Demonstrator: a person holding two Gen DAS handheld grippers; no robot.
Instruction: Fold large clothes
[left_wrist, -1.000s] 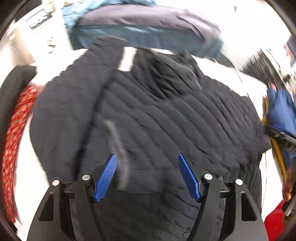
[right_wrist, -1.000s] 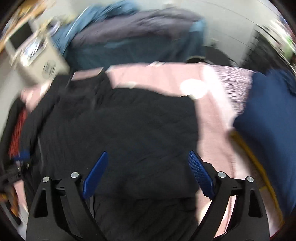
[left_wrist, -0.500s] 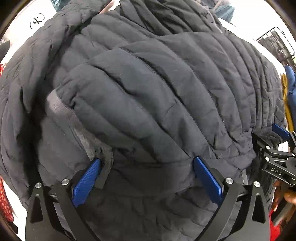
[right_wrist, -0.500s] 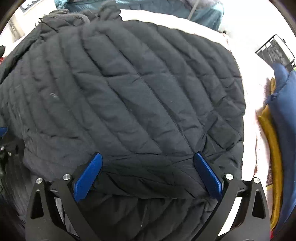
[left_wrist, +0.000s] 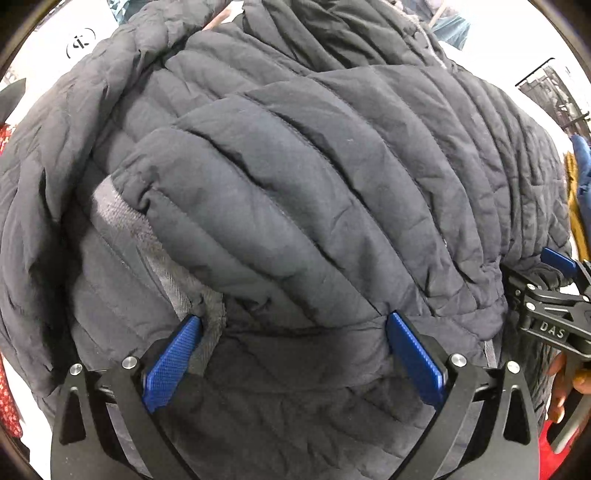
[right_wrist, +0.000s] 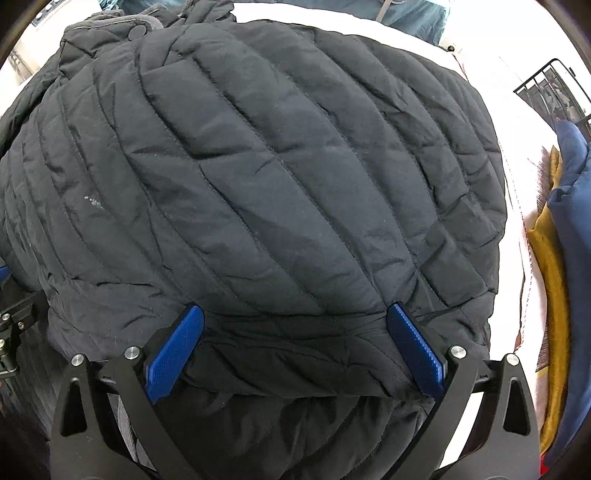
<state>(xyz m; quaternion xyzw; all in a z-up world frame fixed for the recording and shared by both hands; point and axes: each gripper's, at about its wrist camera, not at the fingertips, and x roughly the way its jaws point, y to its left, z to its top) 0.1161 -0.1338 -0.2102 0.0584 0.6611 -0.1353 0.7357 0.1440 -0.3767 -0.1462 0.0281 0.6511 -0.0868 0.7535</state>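
A dark quilted puffer jacket (left_wrist: 295, 184) lies folded on a white surface and fills both views. A strip of its grey lining (left_wrist: 122, 221) shows at the left. My left gripper (left_wrist: 293, 319) points down at the near folded edge, open wide, with its blue pads straddling the fabric. My right gripper (right_wrist: 294, 309) stands open the same way over the jacket (right_wrist: 277, 166), further right along that edge. In the left wrist view one of the right gripper's fingers (left_wrist: 557, 258) shows at the right edge, with a hand (left_wrist: 561, 384) behind it.
Blue cloth (right_wrist: 569, 221) and mustard cloth (right_wrist: 550, 277) are piled at the right. A black wire basket (right_wrist: 550, 88) stands at the back right, teal garments (right_wrist: 406, 14) lie behind. Red patterned cloth (left_wrist: 5, 387) hangs at the left. White surface (right_wrist: 509, 129) shows beside the jacket.
Both grippers have come down close to the jacket and their jaws have spread wider. The jacket now fills both views; over the last half second little has moved.
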